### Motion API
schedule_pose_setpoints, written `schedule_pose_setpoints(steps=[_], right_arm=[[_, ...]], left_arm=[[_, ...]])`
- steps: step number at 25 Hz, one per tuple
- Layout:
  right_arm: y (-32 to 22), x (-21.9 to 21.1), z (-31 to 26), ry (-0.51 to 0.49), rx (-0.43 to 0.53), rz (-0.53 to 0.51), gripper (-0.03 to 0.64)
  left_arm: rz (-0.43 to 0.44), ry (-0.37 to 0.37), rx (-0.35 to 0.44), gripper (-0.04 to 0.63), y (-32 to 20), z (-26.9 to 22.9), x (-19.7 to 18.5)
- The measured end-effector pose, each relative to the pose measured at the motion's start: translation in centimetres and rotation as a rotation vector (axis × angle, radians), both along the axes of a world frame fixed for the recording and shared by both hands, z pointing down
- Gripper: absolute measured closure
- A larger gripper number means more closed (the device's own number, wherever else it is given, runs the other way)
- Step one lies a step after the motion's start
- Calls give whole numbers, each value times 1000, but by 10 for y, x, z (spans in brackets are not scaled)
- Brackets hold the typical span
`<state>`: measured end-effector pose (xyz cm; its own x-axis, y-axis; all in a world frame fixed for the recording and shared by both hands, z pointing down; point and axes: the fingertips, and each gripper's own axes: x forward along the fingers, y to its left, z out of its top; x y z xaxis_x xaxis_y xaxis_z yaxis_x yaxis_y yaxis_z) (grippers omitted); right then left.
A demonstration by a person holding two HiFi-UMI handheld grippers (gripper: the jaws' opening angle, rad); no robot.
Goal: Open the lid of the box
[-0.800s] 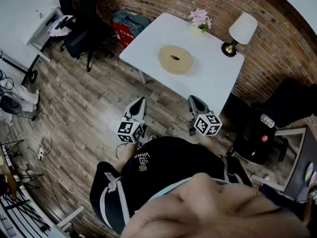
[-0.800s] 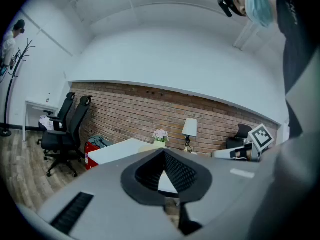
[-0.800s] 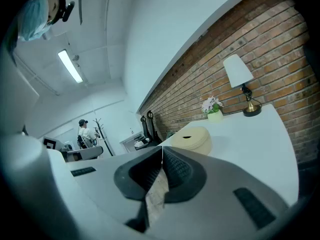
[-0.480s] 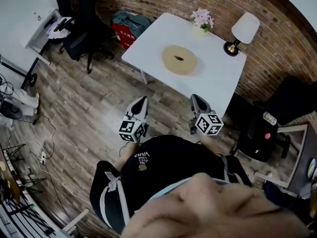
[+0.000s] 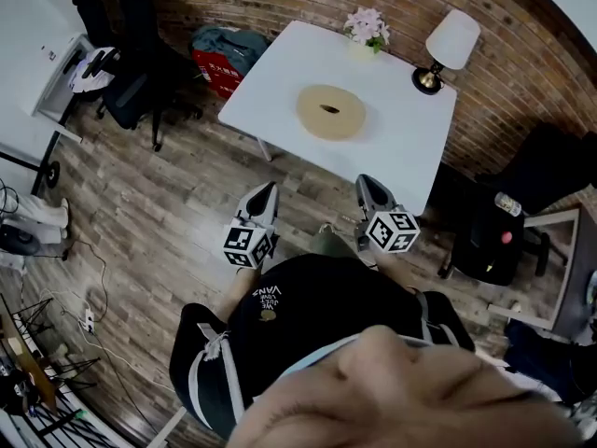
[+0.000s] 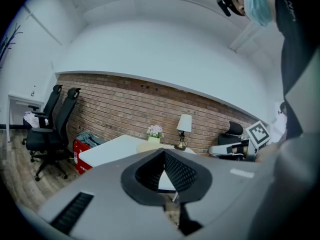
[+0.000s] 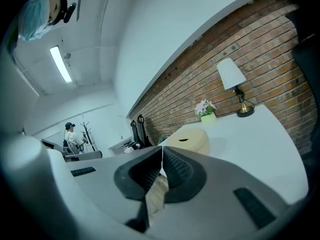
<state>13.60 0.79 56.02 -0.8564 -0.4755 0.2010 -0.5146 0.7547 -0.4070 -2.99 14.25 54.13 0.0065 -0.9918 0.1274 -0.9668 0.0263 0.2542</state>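
A round tan box (image 5: 330, 111) with a small dark slot in its lid sits near the middle of the white table (image 5: 280, 73). It also shows in the right gripper view as a pale cylinder (image 7: 192, 141) beyond the jaws. Both grippers hang in front of the person, well short of the table's near edge. My left gripper (image 5: 268, 189) has its tips together, holding nothing. My right gripper (image 5: 361, 184) is shut too, with nothing between its pads. In the left gripper view the table (image 6: 107, 151) lies ahead, the box mostly hidden behind the jaws.
A pot of pink flowers (image 5: 366, 29) and a white-shaded lamp (image 5: 448, 45) stand at the table's far side by the brick wall. Black office chairs (image 5: 126, 54) and a red bag (image 5: 216, 59) are at the left; another dark chair (image 5: 490, 241) is at the right.
The view has shifted slightly: the table and box sit a little further left and up in the picture. Both grippers keep the same shut pose in front of the person.
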Motion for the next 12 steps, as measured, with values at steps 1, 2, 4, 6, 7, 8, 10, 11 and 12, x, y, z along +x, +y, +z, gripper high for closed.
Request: schedule_pose_setpoints(steps=[1, 2, 4, 6, 7, 8, 10, 11, 12], right_arm=[[-5, -2, 2, 1, -3, -1, 612], [-10, -4, 3, 1, -6, -3, 612], [-23, -9, 2, 3, -7, -8, 612], [-36, -15, 1, 5, -1, -20, 612], [-42, -18, 1, 6, 0, -26, 612], [-48, -20, 2, 5, -1, -32, 612], [-62, -25, 3, 3, -7, -41, 612], [-69, -28, 3, 1, -8, -45, 612], [-77, -30, 3, -1, -8, -48, 612]], left_arm=[[3, 5, -1, 584, -7, 1, 0], [4, 9, -2, 584, -15, 2, -2], [11, 12, -1, 584, -32, 1, -4], [26, 8, -2, 584, -49, 0, -5], [29, 4, -4, 584, -57, 1, -7], [26, 1, -6, 584, -65, 2, -9], [19, -4, -8, 584, -82, 1, -16], [17, -8, -7, 584, -90, 0, -19], [16, -12, -3, 584, -99, -2, -21]])
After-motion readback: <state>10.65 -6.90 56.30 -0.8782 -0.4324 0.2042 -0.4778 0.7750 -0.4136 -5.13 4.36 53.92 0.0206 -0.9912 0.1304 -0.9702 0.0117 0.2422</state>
